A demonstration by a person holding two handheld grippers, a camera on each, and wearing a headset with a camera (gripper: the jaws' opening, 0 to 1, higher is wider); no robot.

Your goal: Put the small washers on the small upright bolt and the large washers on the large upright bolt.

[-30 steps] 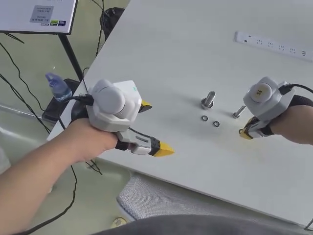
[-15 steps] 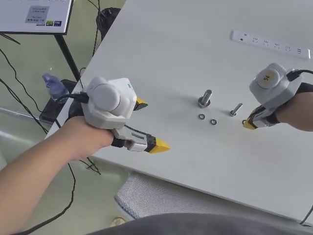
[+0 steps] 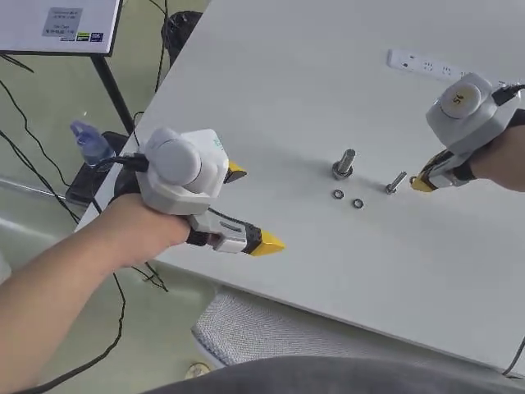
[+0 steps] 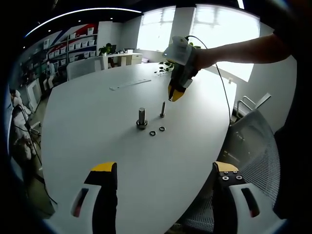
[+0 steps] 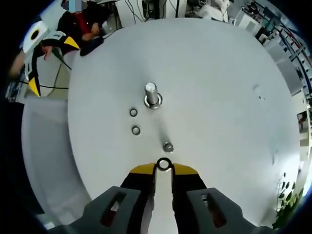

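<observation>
Left gripper (image 3: 253, 208): I have it hovering over the near-left part of the white table (image 3: 279, 74). Its jaws are spread wide with nothing between them, and it is well apart from the work.

Moving right, the large bolt (image 3: 346, 164) stands upright mid-table. Just in front of it a loose washer (image 3: 338, 194) and a second loose washer (image 3: 358, 203) lie flat, near each other but not touching, and clear of both bolts.

Next right, the small bolt (image 3: 395, 182) stands upright near the large one.

Right gripper (image 3: 422, 184): the yellow tips sit just beside the small bolt's top. In my right gripper view the jaws are clenched on a small washer (image 5: 164, 164), pinched between the tips, close to the bolt's top but not yet on it.

A power strip (image 3: 426, 64) lies at the far right.
</observation>
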